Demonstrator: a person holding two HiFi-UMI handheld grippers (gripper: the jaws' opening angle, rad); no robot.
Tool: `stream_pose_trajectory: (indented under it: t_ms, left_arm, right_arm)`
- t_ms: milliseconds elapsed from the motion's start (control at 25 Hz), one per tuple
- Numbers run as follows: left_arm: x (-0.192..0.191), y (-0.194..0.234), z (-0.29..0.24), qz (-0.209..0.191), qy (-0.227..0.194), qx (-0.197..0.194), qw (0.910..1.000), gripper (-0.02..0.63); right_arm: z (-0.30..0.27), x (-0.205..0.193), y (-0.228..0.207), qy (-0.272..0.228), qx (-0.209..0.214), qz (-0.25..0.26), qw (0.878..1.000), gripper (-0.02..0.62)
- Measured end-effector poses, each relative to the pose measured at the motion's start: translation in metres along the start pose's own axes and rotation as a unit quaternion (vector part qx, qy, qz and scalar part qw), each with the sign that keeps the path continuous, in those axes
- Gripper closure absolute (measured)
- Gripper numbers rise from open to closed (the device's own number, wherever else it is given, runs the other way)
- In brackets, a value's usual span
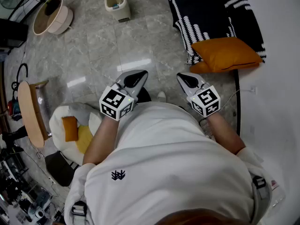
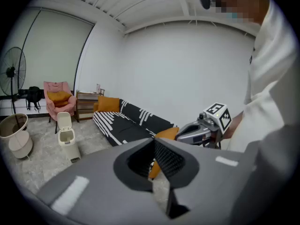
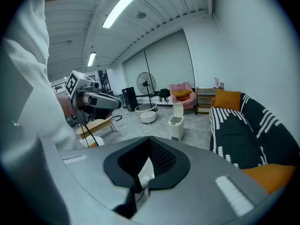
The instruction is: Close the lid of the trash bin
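Observation:
The small cream trash bin stands on the grey tile floor far ahead of me, its lid tipped up and open. It also shows in the left gripper view, trash bin, and in the right gripper view, trash bin, still some distance off. My left gripper and right gripper are held close to the person's body, side by side, pointing forward. Both have their jaws together with nothing between them, as the left gripper and right gripper show in their own views.
A black-and-white patterned sofa with an orange cushion lines the right wall. A round tub sits far left. A white chair and a wooden stool stand to my left. A fan and pink armchair stand beyond.

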State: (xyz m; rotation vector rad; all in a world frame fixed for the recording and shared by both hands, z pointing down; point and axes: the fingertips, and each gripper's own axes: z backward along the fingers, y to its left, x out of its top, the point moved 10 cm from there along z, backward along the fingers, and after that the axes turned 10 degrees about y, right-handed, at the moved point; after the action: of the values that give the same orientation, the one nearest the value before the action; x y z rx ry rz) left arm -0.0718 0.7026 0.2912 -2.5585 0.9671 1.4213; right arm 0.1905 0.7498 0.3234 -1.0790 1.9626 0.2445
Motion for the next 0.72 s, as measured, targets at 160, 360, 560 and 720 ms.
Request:
stream_pose_trajectory:
  t_ms: [160,360,560,720]
  left_arm:
    - [0.014,0.009,-0.023,-0.005,0.003,0.001,1.0,0.549]
    - [0.035,0.038,-0.057,-0.04,0.008,-0.001,0.9992,0.549]
    - [0.074,0.093,-0.092,-0.03,0.002,-0.016,0.9994,0.549]
    - [0.111,0.144,-0.114,-0.042,-0.004,-0.022,0.9989,0.549]
  right_arm:
    - [-0.004,0.008,-0.026,-0.011,-0.003,-0.005,1.0,0.595]
    - [-0.025,0.029,-0.06,-0.012,-0.003,-0.011,1.0,0.595]
    - [-0.048,0.078,-0.105,-0.009,-0.021,-0.002,1.0,0.595]
    - [-0.077,0.126,-0.145,-0.006,-0.029,0.005,1.0,0.589]
